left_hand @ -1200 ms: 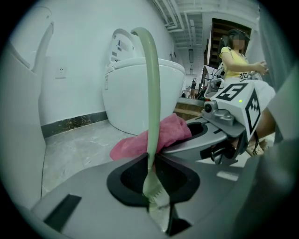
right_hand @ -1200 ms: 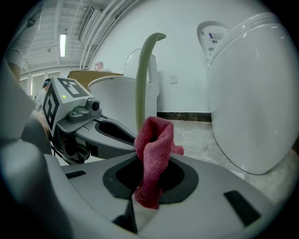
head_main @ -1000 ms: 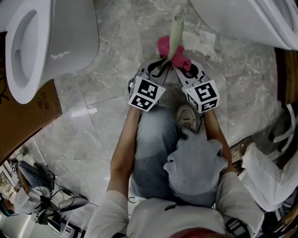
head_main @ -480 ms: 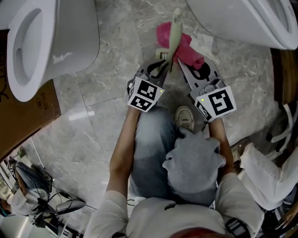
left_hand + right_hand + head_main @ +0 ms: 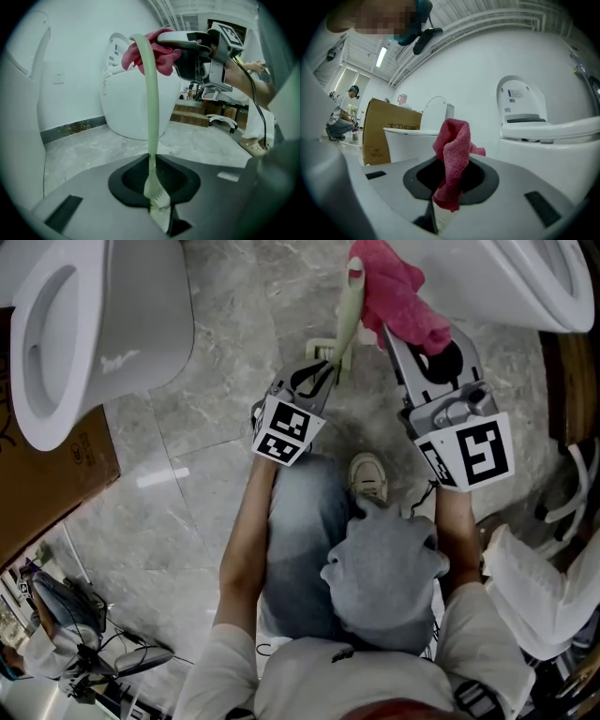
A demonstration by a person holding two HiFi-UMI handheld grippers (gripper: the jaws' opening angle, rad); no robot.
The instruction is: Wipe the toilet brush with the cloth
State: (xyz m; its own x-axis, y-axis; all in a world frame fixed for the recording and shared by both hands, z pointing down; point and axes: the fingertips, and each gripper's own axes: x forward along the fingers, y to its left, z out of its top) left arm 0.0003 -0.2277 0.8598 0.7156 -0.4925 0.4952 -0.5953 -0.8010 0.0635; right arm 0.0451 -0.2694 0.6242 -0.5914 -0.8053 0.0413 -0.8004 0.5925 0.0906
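The toilet brush (image 5: 347, 306) is a thin pale green wand standing up from my left gripper (image 5: 322, 371), which is shut on its toothed lower end (image 5: 157, 199). In the left gripper view the handle (image 5: 151, 103) rises and curves over at the top. A pink cloth (image 5: 398, 292) hangs bunched in my right gripper (image 5: 401, 332), which is shut on it. The cloth (image 5: 161, 51) sits against the handle's upper end. In the right gripper view only the cloth (image 5: 452, 159) shows between the jaws; the brush is out of sight there.
A white toilet (image 5: 84, 324) stands at the left and another (image 5: 525, 277) at the top right. A cardboard box (image 5: 56, 474) lies beside the left toilet. The person's shoe (image 5: 367, 479) rests on the grey marble floor (image 5: 216, 418) below the grippers.
My right gripper has slid up the brush handle with the cloth, from near the left gripper to the handle's top end. The left gripper has stayed in place.
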